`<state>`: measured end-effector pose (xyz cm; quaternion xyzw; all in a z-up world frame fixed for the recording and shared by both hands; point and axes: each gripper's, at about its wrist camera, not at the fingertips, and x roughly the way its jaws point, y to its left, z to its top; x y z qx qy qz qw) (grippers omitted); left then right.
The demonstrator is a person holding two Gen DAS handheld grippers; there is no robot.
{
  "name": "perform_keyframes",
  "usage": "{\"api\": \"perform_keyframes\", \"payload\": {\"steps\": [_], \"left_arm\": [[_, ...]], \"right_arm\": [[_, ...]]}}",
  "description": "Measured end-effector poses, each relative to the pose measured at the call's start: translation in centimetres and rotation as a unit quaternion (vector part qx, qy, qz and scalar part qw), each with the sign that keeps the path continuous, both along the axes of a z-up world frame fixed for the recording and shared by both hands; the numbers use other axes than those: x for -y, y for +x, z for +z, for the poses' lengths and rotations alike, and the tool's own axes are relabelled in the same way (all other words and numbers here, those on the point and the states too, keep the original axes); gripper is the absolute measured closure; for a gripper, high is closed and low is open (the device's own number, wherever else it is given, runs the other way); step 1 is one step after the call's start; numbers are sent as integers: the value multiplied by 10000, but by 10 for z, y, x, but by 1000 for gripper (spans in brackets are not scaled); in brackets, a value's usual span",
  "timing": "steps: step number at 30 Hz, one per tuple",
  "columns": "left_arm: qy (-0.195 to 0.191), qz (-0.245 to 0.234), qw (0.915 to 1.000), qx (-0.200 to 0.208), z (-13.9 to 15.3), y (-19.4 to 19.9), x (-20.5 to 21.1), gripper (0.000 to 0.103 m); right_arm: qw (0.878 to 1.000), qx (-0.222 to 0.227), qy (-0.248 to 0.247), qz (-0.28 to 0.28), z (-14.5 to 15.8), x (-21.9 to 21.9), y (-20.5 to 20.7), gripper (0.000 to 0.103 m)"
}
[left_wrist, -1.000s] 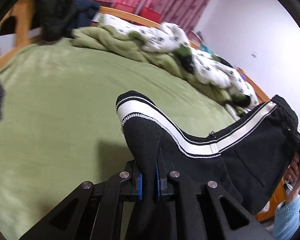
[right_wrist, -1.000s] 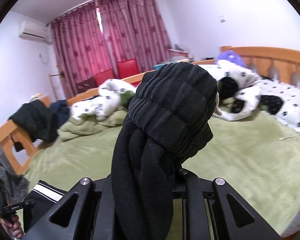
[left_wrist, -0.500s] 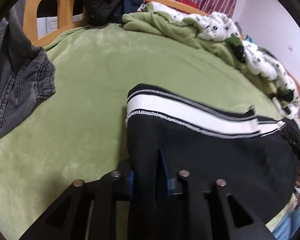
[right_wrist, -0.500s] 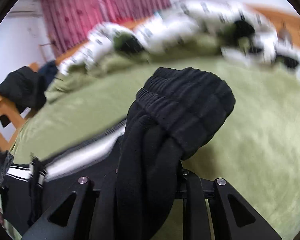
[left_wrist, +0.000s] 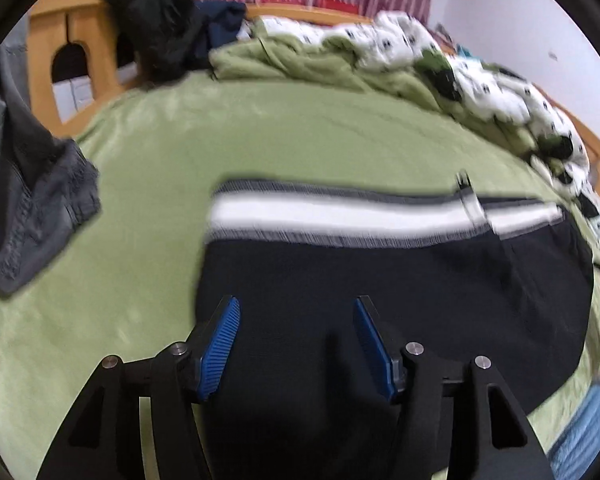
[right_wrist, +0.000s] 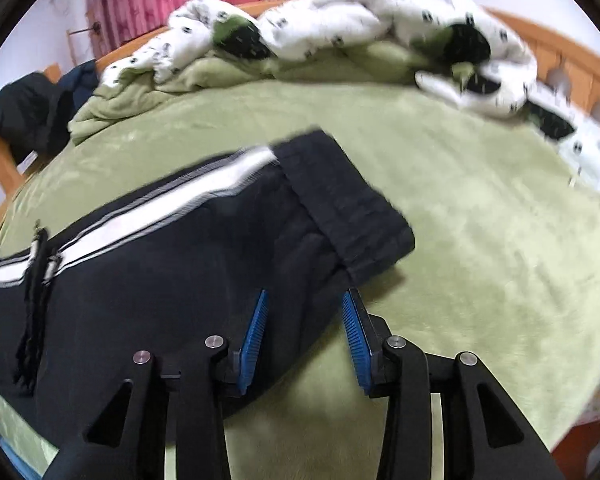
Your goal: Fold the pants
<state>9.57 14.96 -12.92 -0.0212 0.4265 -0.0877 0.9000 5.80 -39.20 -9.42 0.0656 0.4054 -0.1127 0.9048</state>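
Note:
Black pants with a white side stripe lie spread across the green bed. My left gripper hovers over the stripe end of them. Its jaws are opening, the blue pads stand apart and only loose black cloth lies under the gap. In the right wrist view the same pants end in a ribbed black waistband. My right gripper sits over the cloth just below that waistband. Its jaws are opening too, and a fold of fabric lies between the pads without being pinched.
A green blanket and a white spotted quilt are heaped along the far side of the bed. Grey jeans hang at the left by the wooden bed frame. Dark clothes drape over the frame. A blue sleeve shows lower right.
Both grippers came down to the bed with the pants and let go: they were shut on bunched black cloth, and their jaws now stand apart. The pants now lie flat.

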Motion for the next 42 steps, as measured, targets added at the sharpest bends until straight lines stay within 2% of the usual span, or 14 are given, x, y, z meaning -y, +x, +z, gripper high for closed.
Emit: {"api": "perform_keyframes", "payload": {"steps": [3, 5, 9, 13, 17, 18, 21, 26, 30, 36, 38, 40, 41, 42], "left_arm": [[90, -129, 9994, -294, -25, -18, 10, 46], [178, -69, 9998, -61, -24, -37, 10, 46], [-661, 94, 9977, 67, -4, -71, -19, 46], [-1149, 279, 9930, 25, -3, -98, -46, 46], [-1515, 503, 9872, -69, -17, -119, -64, 45], [-1668, 525, 9845, -142, -20, -120, -66, 45], [-2058, 670, 9759, -291, -35, -123, -71, 45], [-2568, 809, 9628, -228, -48, -118, -76, 43], [-3126, 982, 9446, -192, -56, -110, -83, 42], [-3152, 1162, 9415, -282, -60, -91, -71, 44], [-3157, 1311, 9393, -288, -60, -89, -73, 51], [-3091, 1534, 9381, -293, -57, -87, -73, 78], [-2998, 1588, 9402, -317, -55, -85, -71, 80], [-2808, 1550, 9469, -204, -46, -84, -64, 85]], "right_arm": [[9993, 202, -69, 300, 23, -26, -9, 64], [9975, 318, -52, 637, 35, -55, -11, 64], [9916, 444, -2, 1212, 34, -107, -6, 61], [9884, 134, 55, 1513, -2, -137, 6, 61], [9881, -611, -99, 1408, -58, -139, 13, 61], [9888, -507, -103, 1401, -60, -139, 9, 61], [9906, -444, 79, 1289, -50, -133, -1, 61], [9925, -200, 231, 1184, -33, -126, -23, 61], [9926, -26, 323, 1167, -29, -124, -36, 61], [9922, -15, 564, 1107, -39, -118, -41, 61], [9921, -13, 587, 1113, -40, -116, -40, 61], [9916, 38, 603, 1148, -39, -114, -42, 61], [9913, 56, 609, 1165, -39, -113, -42, 61], [9910, 73, 612, 1190, -39, -111, -43, 61]]}}
